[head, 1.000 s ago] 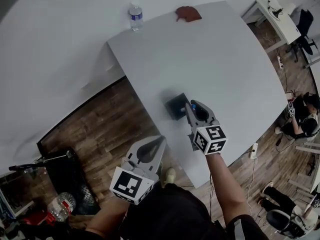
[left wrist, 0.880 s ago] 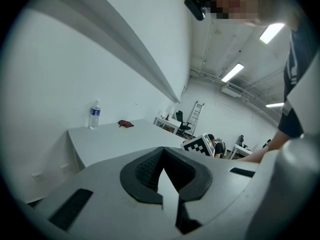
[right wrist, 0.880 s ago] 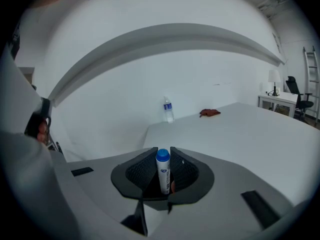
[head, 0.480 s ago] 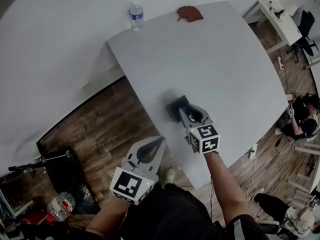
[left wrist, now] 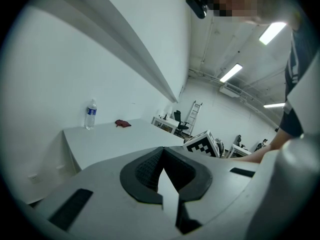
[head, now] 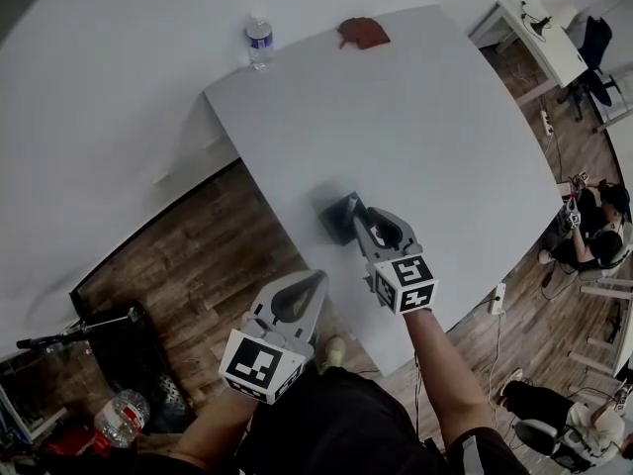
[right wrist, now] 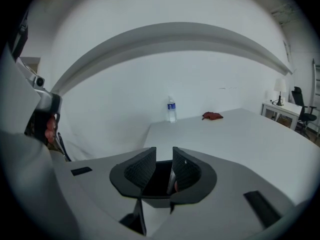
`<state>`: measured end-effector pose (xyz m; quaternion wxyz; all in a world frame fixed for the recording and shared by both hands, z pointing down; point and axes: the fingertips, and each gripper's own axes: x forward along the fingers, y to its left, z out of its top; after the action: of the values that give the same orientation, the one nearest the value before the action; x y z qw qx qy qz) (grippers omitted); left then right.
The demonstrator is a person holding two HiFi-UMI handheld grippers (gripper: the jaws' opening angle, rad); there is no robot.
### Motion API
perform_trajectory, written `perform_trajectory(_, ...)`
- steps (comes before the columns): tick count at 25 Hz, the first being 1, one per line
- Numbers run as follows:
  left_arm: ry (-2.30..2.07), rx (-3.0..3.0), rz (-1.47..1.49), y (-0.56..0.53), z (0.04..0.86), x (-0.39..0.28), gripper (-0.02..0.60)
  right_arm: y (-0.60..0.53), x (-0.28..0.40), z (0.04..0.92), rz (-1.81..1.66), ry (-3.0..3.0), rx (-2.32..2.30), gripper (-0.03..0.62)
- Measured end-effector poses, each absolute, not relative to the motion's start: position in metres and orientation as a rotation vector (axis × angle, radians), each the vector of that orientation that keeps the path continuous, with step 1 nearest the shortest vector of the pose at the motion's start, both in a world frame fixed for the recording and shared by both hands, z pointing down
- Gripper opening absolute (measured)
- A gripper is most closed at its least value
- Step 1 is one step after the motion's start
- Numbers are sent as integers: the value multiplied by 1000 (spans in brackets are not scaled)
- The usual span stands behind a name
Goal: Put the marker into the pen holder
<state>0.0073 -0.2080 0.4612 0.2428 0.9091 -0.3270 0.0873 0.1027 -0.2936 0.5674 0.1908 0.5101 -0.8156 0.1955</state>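
**White bench, one dark holder, two grey grippers**

White and matt, the single bench has a smooth top and rounded corners. It carries three things. One clear plastic bottle with a blue label stands upright at the far corner. One crumpled red cloth lies near the bottle on the far edge. One pen holder, a dark square box, sits close to the near edge, well apart from both.

The two grippers are moulded grey plastic. Each carries one cube printed with black-and-white squares, and each has two dark jaws lined with ribbed pads.

The right gripper reaches over the pen holder with its jaws at the box's top. In the right gripper view its jaws stand a narrow gap apart, and the holder's dark inside fills that gap. A slim pale sliver with a reddish end lies against the pad on that view's right and does not touch the other pad. It may be the marker, but too little of it shows to be sure. No view shows the marker clearly.

The left gripper hangs off the bench over the floor of brown wood planks. Its jaws are pressed together at the tips with nothing between them.

A second plastic bottle lies on the floor at the lower left.
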Motion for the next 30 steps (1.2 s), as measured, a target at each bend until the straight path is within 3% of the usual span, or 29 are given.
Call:
perform_trajectory(11, -898, 2555, 247, -200, 440, 30, 6, -255, 102, 473, 507, -2470, 1510, 18)
perform_trajectory(30, -968, 2648, 109, -139, 369, 53, 6, -150, 100, 369, 323, -2663, 1496, 15)
